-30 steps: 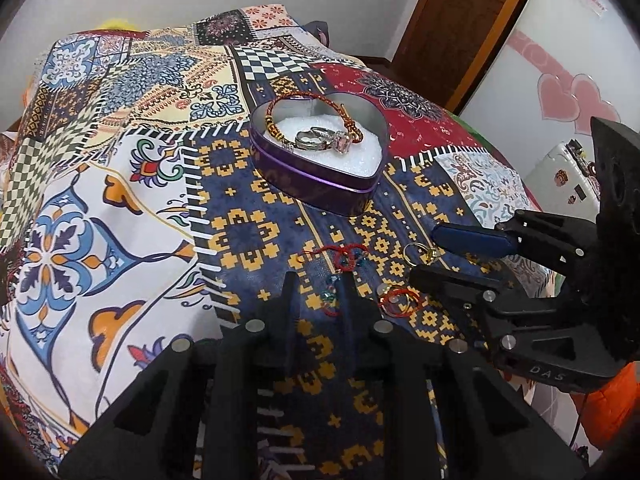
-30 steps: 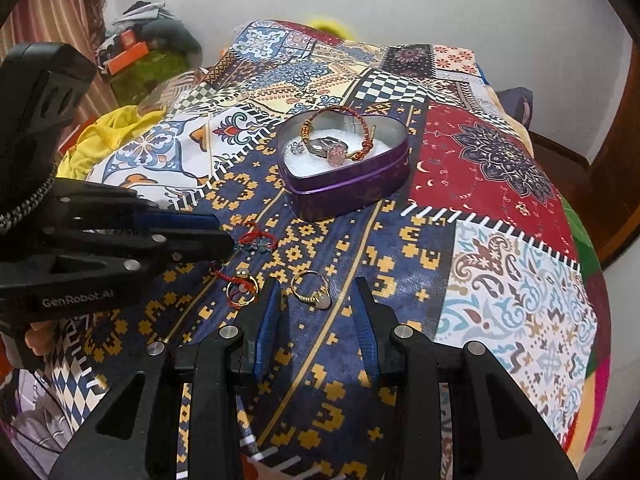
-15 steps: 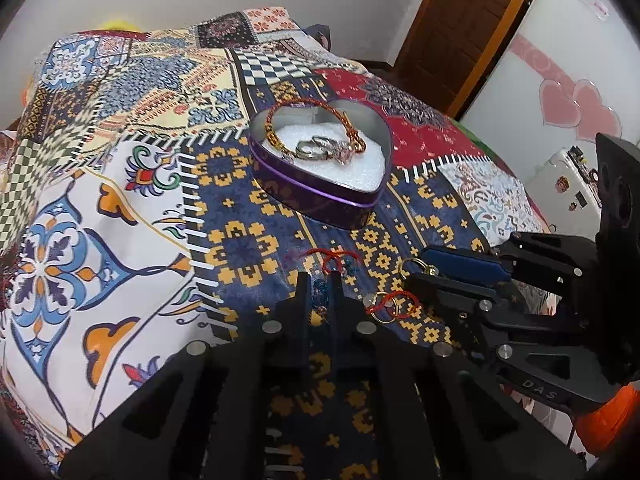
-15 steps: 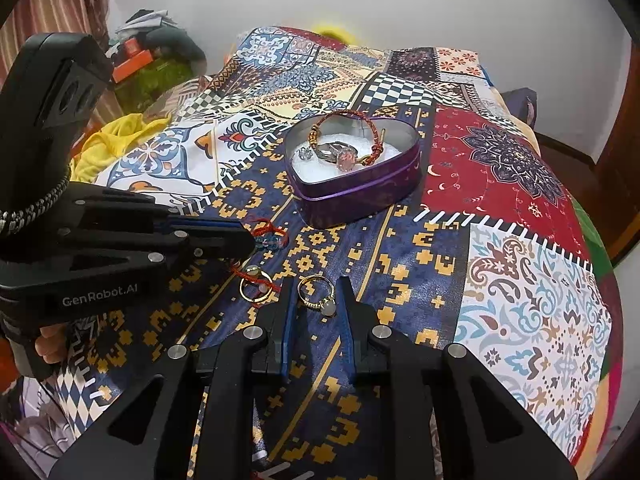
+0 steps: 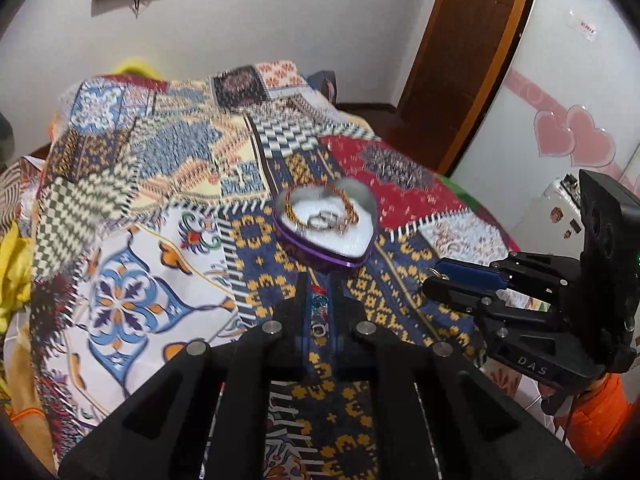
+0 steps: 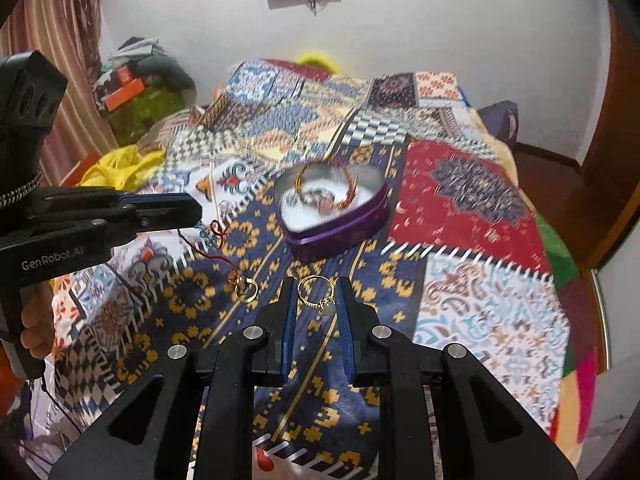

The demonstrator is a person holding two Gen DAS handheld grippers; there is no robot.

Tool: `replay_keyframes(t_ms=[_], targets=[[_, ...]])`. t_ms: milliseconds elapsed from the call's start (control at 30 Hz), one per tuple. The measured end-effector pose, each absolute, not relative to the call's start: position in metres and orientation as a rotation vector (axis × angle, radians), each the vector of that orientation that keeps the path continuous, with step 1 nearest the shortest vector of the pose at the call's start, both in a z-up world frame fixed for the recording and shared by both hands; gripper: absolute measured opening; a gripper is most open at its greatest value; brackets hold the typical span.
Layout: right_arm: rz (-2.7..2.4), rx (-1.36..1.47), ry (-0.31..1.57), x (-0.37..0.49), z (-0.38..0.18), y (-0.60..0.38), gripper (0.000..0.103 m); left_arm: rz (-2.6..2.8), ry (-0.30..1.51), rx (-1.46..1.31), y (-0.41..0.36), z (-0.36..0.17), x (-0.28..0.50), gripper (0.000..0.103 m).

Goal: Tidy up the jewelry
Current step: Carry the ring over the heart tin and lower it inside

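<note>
A purple heart-shaped tin [image 5: 326,258] [image 6: 340,232] stands on the patchwork bedspread and holds a beaded bracelet [image 6: 348,188] and rings. My left gripper [image 5: 319,292] is shut on a red cord bracelet with blue beads [image 5: 319,302] and lifts it; in the right wrist view the cord [image 6: 212,236] hangs from its tips [image 6: 188,212]. A second gold ring [image 6: 246,290] dangles at the cord's end. My right gripper [image 6: 316,292] holds a gold ring with a pale stone [image 6: 320,298] between its jaws, above the bedspread.
The bedspread [image 6: 460,200] covers the whole bed. Yellow cloth [image 6: 120,164] and clutter lie at the left side. A brown door [image 5: 460,60] and a white appliance with pink hearts [image 5: 572,140] stand to the right.
Both grippers closed on jewelry and rose away from the bedspread. The left one lifted the red cord bracelet, the right one lifted the gold ring. The tin now looks farther away.
</note>
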State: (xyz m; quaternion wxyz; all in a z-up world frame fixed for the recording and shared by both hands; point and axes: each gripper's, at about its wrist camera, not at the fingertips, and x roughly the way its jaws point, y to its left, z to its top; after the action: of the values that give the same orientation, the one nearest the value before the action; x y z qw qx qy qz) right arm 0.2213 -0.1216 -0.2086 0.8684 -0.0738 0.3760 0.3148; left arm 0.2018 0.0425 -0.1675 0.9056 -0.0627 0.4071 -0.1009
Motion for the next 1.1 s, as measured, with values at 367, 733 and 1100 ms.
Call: replay_keyframes(t_ms=[367, 733, 1100], targets=[[0.648, -0.119, 0.676, 0.220, -0.171, -0.123, 0.017, -0.201, 0.737, -0.106, 0.044, -0.128, 0.201, 0.006], [0.649, -0.091, 0.614, 0.236, -0.154, -0.117, 0.017, -0.211, 0.673, -0.101, 0.039, -0.110, 0.219, 0.006], [0.634, -0.074, 0.624, 0.260, -0.159, -0.111, 0.017, -0.229, 0.656, -0.118, 0.036, -0.111, 0.241, 0.006]])
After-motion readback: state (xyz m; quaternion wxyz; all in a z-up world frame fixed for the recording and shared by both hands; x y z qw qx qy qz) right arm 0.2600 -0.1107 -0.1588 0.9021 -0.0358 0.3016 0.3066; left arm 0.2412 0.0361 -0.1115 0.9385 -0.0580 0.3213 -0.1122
